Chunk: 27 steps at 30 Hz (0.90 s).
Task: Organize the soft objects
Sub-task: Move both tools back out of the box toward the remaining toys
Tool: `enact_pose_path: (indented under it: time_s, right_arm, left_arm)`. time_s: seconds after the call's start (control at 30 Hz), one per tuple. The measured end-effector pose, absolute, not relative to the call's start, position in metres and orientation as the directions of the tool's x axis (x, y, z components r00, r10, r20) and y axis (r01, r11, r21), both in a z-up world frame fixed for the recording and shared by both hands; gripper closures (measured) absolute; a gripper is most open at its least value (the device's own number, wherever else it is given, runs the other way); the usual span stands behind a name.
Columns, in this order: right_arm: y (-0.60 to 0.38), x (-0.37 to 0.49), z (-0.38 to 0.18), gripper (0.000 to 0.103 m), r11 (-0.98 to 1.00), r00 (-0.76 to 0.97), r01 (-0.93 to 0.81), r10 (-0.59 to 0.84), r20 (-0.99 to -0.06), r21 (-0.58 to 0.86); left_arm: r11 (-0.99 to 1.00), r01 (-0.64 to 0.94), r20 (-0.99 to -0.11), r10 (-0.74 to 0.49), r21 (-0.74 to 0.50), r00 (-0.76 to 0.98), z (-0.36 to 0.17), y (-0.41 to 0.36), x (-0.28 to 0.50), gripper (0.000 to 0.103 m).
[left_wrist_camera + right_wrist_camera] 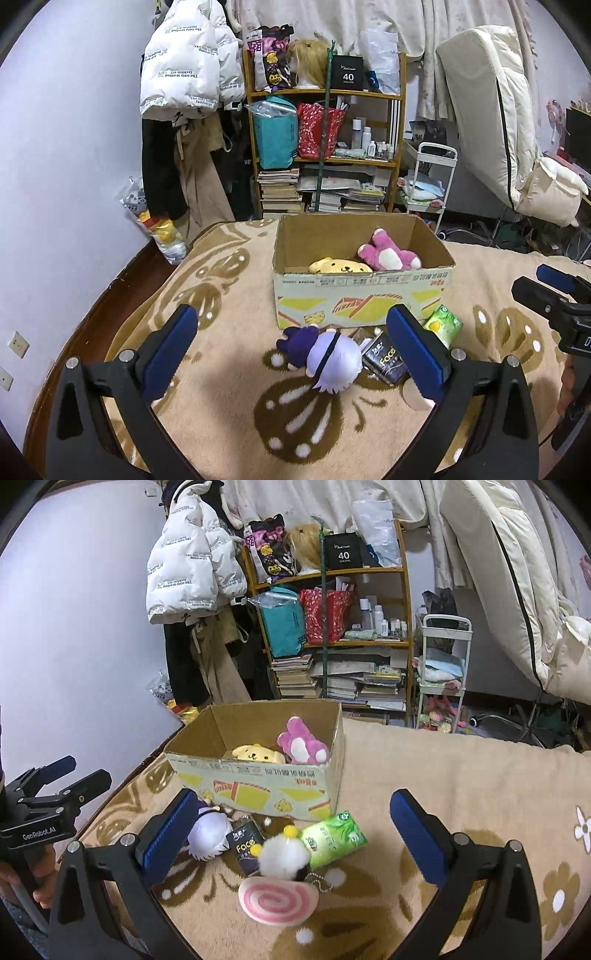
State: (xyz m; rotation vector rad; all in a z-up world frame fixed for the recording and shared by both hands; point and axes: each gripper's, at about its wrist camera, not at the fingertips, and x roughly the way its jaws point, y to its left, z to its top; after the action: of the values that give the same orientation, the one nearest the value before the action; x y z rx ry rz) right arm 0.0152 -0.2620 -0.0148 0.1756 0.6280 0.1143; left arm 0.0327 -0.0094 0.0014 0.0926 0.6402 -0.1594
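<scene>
Legible text, both wrist views.
I read "Face" on the dark tissue pack (246, 845), "40" on the black box (342, 552) on the shelf, "GenRobot.AI" on the left gripper (79, 775), and "The only leading fashion art" across the white puffer jacket (184, 70).

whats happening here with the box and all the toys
A person holds a gripper in each hand over a blanket-covered surface, sorting soft toys into a cardboard box. A pink plush and a yellow dog plush already lie inside. The left gripper, open, is lined up on a purple-and-white doll in front of the box. The right gripper is open above a white pompom charm and pink swirl plush.
</scene>
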Motion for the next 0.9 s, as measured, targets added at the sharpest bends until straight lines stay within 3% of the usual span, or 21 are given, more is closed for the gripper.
enact_pose_path:
  time_s: [0.9]
  right_arm:
    - [-0.253,0.038,-0.049,0.000,0.976,0.715,-0.045,0.180,-0.675,0.213]
  left_arm:
    - [0.981,0.194,-0.701,-0.134,0.006,0.701,-0.033,-0.014,0.061,0.002]
